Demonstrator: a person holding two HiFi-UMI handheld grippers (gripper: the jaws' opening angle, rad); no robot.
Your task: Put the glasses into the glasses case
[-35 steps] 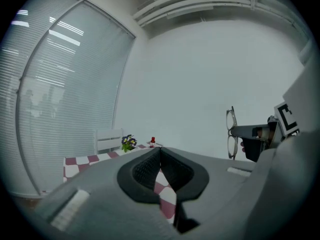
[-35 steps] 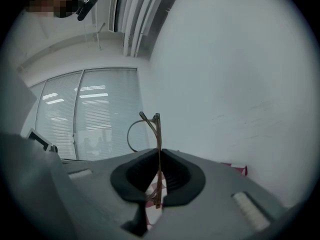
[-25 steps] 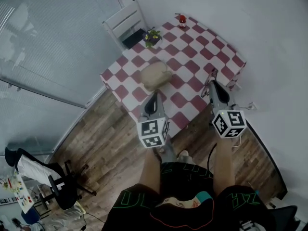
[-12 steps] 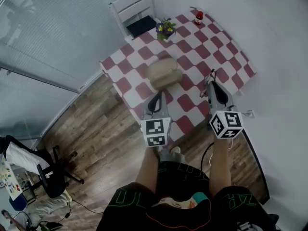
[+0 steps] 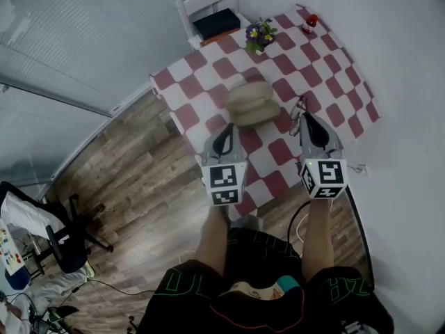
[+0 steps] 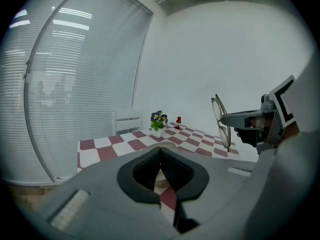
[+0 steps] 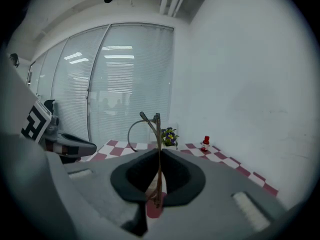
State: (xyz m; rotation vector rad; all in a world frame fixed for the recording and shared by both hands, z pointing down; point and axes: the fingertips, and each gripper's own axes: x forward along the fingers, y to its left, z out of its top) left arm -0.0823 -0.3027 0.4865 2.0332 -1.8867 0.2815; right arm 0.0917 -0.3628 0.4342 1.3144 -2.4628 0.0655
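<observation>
Currently holding glasses (image 7: pixel 150 129) in right gripper (image 7: pixel 159 156), pads pinching one temple arm, with lens rim and hinge poking up above the jaws. Carrying them in the air over the near right part of the table (image 5: pixel 348 96), just right of the case (image 5: pixel 254 103) and not touching it. Confirming the same from left gripper view: glasses upright at the tip of right gripper, well clear of the checked cloth (image 6: pixel 145 143).

Holding nothing in left gripper (image 6: pixel 160 151); pads pressed together, with only cloth and a sliver of beige case showing beyond them. Hovering it at the near table edge, just short of the case on its near-left side.

Reading case as a beige clamshell lying mid-table; not managing to tell from head view whether lid is up or down, owing to blur.

Judging progress: pick-up done, transport about finished, insertion not yet begun. Remaining, probably: opening or steadying case with left gripper, lowering glasses into it, letting go, perhaps shutting lid.

Noting bystanders only: flower pot (image 5: pixel 261 35), red bottle (image 5: pixel 310 22) and chair (image 5: pixel 208 9) at far end, well apart from both grippers.
</observation>
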